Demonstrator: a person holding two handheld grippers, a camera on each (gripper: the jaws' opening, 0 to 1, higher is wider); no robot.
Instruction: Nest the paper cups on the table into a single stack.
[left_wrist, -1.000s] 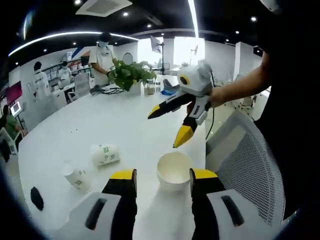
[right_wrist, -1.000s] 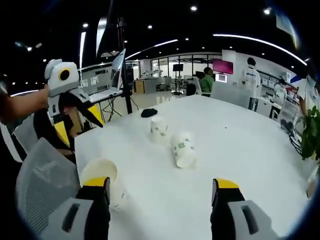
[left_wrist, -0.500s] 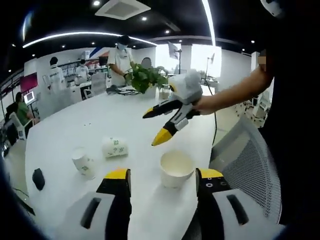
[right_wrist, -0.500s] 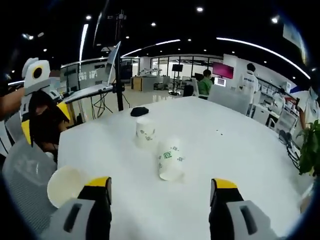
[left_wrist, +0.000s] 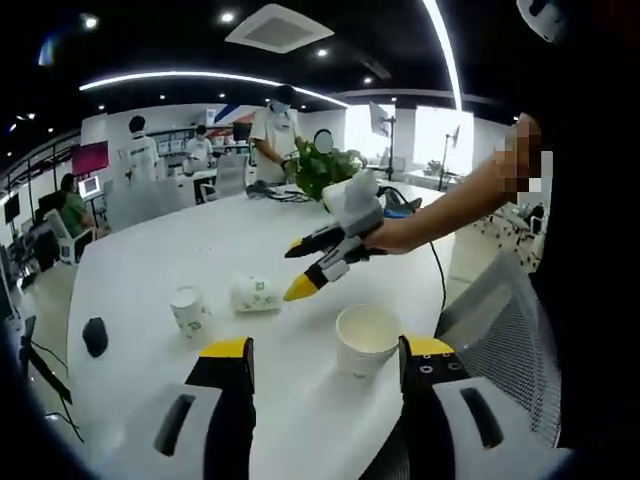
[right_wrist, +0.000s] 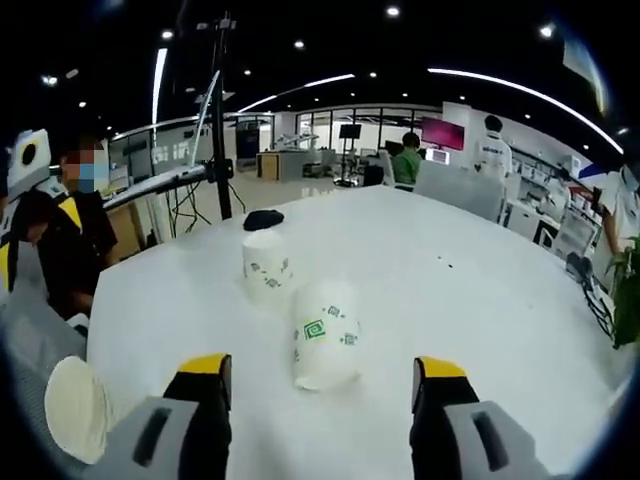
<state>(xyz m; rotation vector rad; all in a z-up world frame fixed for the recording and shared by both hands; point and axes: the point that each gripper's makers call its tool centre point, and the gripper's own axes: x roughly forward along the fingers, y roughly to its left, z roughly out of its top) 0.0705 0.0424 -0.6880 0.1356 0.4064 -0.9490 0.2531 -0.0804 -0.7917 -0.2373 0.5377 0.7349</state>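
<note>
The right tongs (right_wrist: 318, 375), spread and empty, have closed in on the tipped cup (right_wrist: 325, 347), now just ahead on the desk (right_wrist: 480, 290); a grasp looks imminent. Left tongs (left_wrist: 323, 360), also spread, frame the upright cup (left_wrist: 368, 339); a third cup (right_wrist: 266, 267) stands beyond.

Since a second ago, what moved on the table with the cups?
The right gripper swung across toward the tipped cup, which now lies just ahead of its open jaws. The left gripper stayed open beside the upright cup. None of the cups moved, including the far cup; nothing was grabbed.
</note>
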